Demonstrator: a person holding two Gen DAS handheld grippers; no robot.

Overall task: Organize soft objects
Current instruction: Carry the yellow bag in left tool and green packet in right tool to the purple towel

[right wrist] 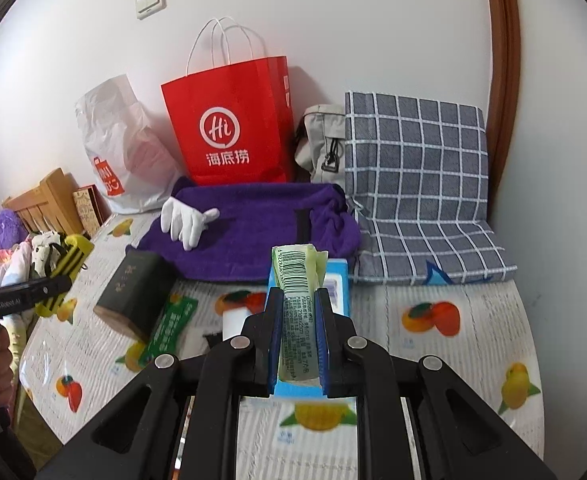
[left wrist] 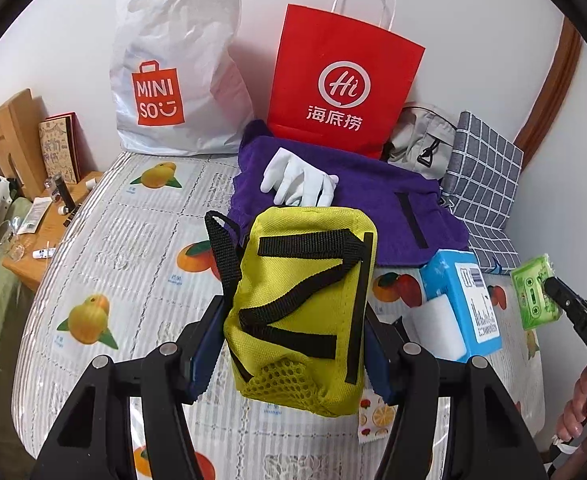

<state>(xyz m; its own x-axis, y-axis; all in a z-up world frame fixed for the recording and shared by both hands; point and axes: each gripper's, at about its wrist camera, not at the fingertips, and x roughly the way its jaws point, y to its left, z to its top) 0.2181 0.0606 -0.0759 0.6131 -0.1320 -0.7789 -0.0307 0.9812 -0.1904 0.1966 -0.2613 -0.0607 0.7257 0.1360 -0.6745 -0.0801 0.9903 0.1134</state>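
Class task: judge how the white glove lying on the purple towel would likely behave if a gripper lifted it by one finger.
The white glove lies flat and limp on the purple towel, so it would probably flop and dangle. It looks like thin fabric, so likely very light. Cloth resting on terry may drag or cling slightly rather than slide.

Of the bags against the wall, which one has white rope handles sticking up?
The red paper bag, between the white plastic Miniso bag and the grey pouch; only it has looped white handles.
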